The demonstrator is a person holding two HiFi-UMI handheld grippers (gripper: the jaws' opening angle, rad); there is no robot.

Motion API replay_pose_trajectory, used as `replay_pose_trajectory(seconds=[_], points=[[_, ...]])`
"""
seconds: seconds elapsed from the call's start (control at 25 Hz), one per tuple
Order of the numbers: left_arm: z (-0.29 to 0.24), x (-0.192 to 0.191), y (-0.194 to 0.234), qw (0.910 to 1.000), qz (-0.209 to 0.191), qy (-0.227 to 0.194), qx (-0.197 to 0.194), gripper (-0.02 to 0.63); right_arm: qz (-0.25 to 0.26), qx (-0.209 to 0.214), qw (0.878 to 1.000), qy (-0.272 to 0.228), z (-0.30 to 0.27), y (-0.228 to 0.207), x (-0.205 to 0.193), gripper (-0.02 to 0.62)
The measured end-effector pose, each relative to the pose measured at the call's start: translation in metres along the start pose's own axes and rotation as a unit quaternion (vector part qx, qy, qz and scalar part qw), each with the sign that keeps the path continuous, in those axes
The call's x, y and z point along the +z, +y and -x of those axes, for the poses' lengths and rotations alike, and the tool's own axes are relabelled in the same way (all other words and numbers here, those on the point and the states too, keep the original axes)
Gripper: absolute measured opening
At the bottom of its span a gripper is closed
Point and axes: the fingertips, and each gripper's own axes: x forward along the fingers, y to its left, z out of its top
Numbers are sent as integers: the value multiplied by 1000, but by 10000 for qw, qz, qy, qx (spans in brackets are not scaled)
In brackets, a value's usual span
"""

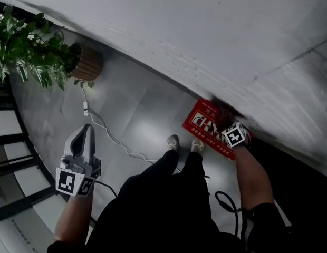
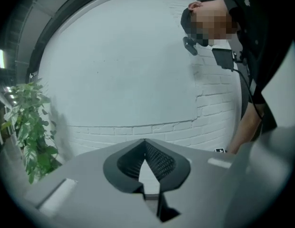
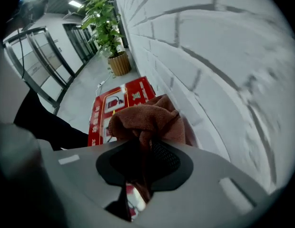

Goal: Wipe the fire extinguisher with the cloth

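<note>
Background items:
Potted plant (image 1: 31,49) stood against the white brick wall (image 1: 205,36); a white cable (image 1: 108,133) trailed across the grey floor (image 1: 137,109) beside it.

Person's dressed all in black: black top (image 1: 153,220), black trousers (image 1: 179,167), plus pale sneakers (image 1: 173,141). Dark sleeves (image 1: 263,215) stop above the forearms. A black cable (image 1: 227,202) loops beside the right arm, and a black camera rig (image 2: 190,44) sits on the head. The left tool (image 2: 145,144) and right tool (image 3: 146,146) are light grey shells with dark mesh-textured pads (image 2: 159,160). Each carries a cube (image 1: 74,182) of black-and-white square markers.
</note>
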Motion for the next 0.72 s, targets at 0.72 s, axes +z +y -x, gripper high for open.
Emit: replay_pose_trajectory(seconds=[0.72], points=[[-73,14,-49,9936,-38,-152,-1115,0,-1235,-661,9900,-187,75,-15,-123,71]])
